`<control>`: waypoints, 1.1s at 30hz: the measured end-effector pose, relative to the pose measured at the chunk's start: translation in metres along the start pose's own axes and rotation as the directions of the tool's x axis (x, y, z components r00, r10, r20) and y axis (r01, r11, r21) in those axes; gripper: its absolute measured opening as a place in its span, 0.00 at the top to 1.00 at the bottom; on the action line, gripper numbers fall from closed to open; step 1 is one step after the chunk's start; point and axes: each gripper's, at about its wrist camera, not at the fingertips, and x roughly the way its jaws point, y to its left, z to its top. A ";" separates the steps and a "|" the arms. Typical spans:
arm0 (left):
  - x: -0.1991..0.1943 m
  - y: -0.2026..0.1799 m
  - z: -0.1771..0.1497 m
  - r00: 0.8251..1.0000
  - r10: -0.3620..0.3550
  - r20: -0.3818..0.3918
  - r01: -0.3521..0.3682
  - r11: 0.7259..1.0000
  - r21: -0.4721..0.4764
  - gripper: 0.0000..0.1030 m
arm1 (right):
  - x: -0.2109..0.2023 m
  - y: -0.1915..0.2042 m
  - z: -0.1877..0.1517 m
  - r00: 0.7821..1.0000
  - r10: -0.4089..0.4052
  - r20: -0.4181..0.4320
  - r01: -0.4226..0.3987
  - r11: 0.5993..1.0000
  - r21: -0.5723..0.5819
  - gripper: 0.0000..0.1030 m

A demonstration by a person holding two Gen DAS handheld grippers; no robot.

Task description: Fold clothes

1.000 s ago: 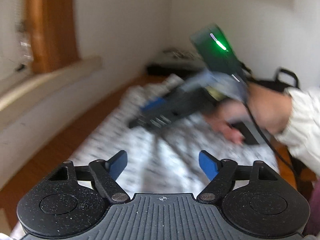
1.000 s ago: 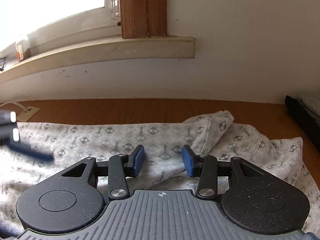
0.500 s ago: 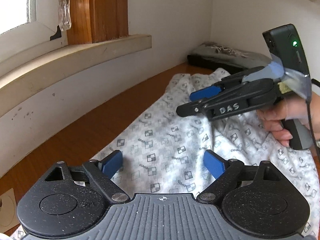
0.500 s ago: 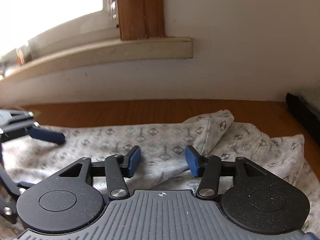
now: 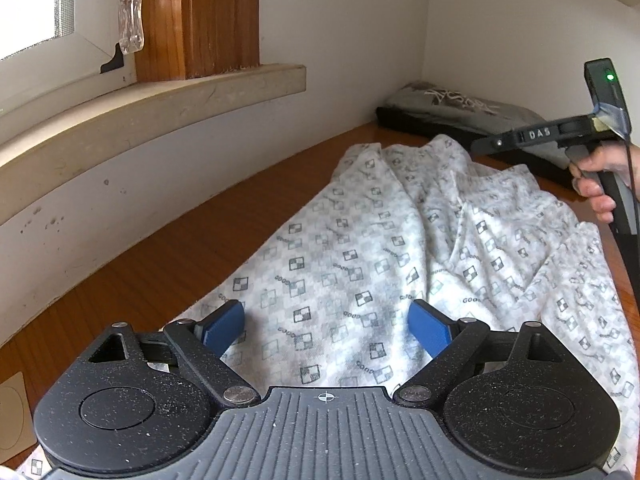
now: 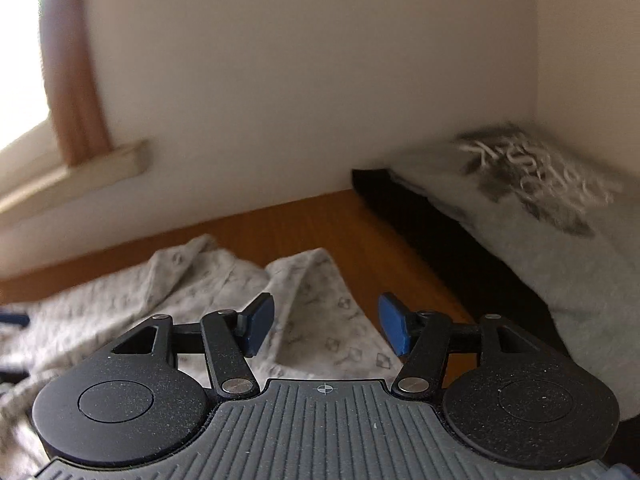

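Note:
A white garment with a small grey checked print (image 5: pixel 360 264) lies spread and rumpled along the wooden table (image 5: pixel 168 264). My left gripper (image 5: pixel 326 326) hovers over its near end, jaws wide open, with only loose cloth beneath them. In the blurred right wrist view my right gripper (image 6: pixel 326 326) hangs above the garment's far pointed corner (image 6: pixel 316 300); its jaws are opening and the pads press on nothing. From the left wrist view I see the right gripper's body (image 5: pixel 536 136) at the far right, held by a hand (image 5: pixel 596 184).
A stack of folded clothes, grey on top of black (image 6: pixel 532 240), sits in the table's far corner against the white walls. A stone windowsill (image 5: pixel 152 112) and wooden window frame (image 5: pixel 200 16) run along the left. Bare wood (image 6: pixel 304 224) lies between garment and wall.
The right gripper has swung right, away from the middle of the garment toward its far corner and the folded stack, and its jaws have widened. The left gripper has steadied over the near end.

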 end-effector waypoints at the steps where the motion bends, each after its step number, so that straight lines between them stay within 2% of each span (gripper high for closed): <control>1: 0.000 0.000 0.000 1.000 0.000 0.000 0.000 1.000 0.000 0.12 | 0.004 -0.001 0.002 1.000 0.016 -0.002 -0.015 1.000 0.022 0.43; 5: 0.000 0.000 0.000 1.000 -0.002 0.000 0.002 1.000 0.000 0.12 | 0.025 -0.002 0.011 0.997 0.072 -0.013 -0.070 0.992 0.100 0.43; 7: 0.000 0.000 0.000 1.000 -0.002 0.000 0.002 1.000 0.000 0.12 | 0.036 -0.001 0.018 0.998 0.059 -0.037 -0.054 0.993 0.107 0.43; 8: 0.000 0.000 0.000 1.000 -0.002 0.000 0.002 1.000 0.000 0.12 | 0.043 0.001 0.020 0.997 0.051 -0.055 -0.045 0.994 0.098 0.49; 9: 0.000 0.000 0.000 1.000 -0.002 0.000 0.002 1.000 0.000 0.12 | 0.049 0.002 0.022 0.996 0.044 -0.072 -0.038 0.996 0.084 0.77; 10: 0.000 0.000 0.000 1.000 -0.002 0.000 0.002 1.000 0.000 0.12 | 0.051 0.003 0.023 0.996 0.040 -0.080 -0.034 0.997 0.069 0.91; 13: 0.000 0.000 0.000 1.000 -0.001 0.000 0.001 1.000 0.000 0.12 | 0.048 0.003 0.024 0.997 0.027 -0.067 -0.024 0.999 0.043 0.92; 14: 0.000 0.000 -0.001 1.000 -0.001 0.001 0.001 1.000 0.000 0.12 | 0.047 0.003 0.025 0.998 0.022 -0.062 -0.020 0.999 0.035 0.92; 16: 0.000 0.000 -0.001 1.000 -0.001 0.001 0.001 1.000 0.000 0.12 | 0.041 0.001 0.025 0.999 0.017 -0.050 -0.016 1.000 0.027 0.83; 18: 0.000 0.000 -0.001 1.000 -0.001 0.001 0.001 1.000 0.000 0.12 | 0.033 -0.002 0.025 0.999 0.011 -0.036 -0.010 1.000 0.024 0.65; 22: 0.000 0.000 -0.001 1.000 -0.001 0.001 0.001 1.000 -0.001 0.12 | 0.002 -0.020 0.019 1.000 -0.006 -0.018 0.007 1.000 0.022 0.59; 24: 0.000 0.000 -0.001 1.000 -0.001 0.001 0.001 1.000 -0.001 0.11 | -0.014 -0.027 0.010 0.999 -0.019 -0.027 0.020 1.000 0.014 0.46; 29: 0.000 0.000 -0.001 1.000 0.000 0.000 0.000 1.000 0.000 0.11 | -0.039 -0.047 -0.021 0.998 -0.028 -0.065 0.030 0.999 0.034 0.45; 33: 0.000 -0.001 -0.001 1.000 0.001 0.001 -0.001 1.000 0.000 0.11 | -0.050 -0.055 -0.038 0.998 0.005 -0.065 0.000 0.997 0.076 0.41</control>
